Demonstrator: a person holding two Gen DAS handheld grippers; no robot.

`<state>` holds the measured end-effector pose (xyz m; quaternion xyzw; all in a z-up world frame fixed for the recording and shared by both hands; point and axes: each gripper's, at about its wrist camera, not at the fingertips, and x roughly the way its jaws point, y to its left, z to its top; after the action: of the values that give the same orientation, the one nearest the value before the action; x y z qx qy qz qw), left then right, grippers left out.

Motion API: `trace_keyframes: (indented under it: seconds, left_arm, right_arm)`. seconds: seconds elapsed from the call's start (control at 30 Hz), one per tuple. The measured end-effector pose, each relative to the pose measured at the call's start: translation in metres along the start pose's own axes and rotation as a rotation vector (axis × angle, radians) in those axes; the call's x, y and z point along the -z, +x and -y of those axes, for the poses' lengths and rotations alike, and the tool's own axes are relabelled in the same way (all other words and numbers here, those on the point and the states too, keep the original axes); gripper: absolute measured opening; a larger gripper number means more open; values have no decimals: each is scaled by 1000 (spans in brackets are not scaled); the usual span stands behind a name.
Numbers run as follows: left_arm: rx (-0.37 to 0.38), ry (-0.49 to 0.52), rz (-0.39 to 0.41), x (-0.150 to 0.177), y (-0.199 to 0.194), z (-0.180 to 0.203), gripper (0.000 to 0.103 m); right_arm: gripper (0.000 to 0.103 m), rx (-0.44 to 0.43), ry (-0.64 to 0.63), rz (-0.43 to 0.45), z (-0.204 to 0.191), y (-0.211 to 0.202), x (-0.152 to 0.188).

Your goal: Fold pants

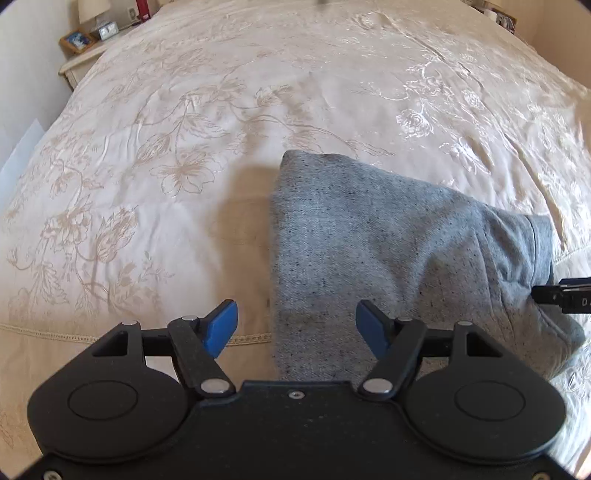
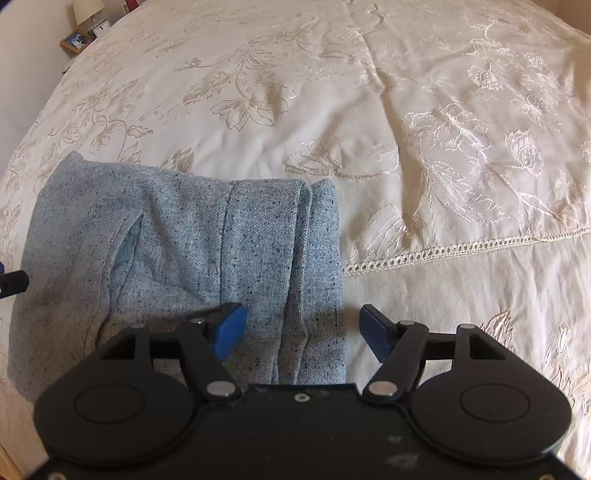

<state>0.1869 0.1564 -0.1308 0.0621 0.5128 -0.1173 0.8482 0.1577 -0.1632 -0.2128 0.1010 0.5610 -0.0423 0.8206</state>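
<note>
We hold both grippers, left (image 1: 297, 325) and right (image 2: 303, 328), wide open and empty above the folded pants (image 1: 388, 251) on the bed (image 1: 184, 129), nightstand (image 1: 79, 62) at ten o'clock.

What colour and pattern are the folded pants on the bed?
The pants are light grey with dark flecks, clearest in the right wrist view.

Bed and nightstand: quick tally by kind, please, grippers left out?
Grey folded pants: 1
Cream bedspread: 1
Lamp: 1
Picture frame: 1
Small clock: 1
Nightstand: 1
Total: 6
</note>
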Motion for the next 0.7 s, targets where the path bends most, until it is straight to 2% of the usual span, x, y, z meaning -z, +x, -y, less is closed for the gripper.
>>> trace_keyframes:
  seconds: [0.1, 0.2, 0.3, 0.43, 0.53, 0.57, 0.6, 0.63, 0.67, 0.7]
  left_arm:
    - [76, -11, -84, -6, 20, -11, 73]
    - [100, 11, -136, -5, 40, -11, 73]
    - [144, 5, -143, -8, 52, -8, 73]
    - [153, -12, -130, -14, 61, -4, 74]
    - [199, -56, -146, -17, 67, -5, 74]
    - [198, -79, -161, -20, 70, -6, 73]
    - [199, -93, -169, -21, 70, -7, 68]
    - [219, -101, -174, -22, 69, -6, 52]
    - [248, -105, -176, -23, 65, -5, 42]
    - [233, -98, -165, -23, 60, -1, 30]
  right_arm:
    - [75, -37, -2, -14, 5, 5, -3]
    - [76, -61, -20, -18, 7, 9, -5]
    - [77, -74, -36, -13, 8, 12, -8]
    - [79, -84, -20, -17, 10, 15, -10]
    - [77, -88, 3, -29, 11, 16, -12]
    - [74, -93, 14, -35, 12, 15, -12]
    - [60, -102, 26, -37, 13, 14, -13]
    - [49, -139, 40, -38, 14, 12, -13]
    - [37, -164, 56, -34, 14, 8, -13]
    - [25, -152, 55, -17, 12, 2, -12]
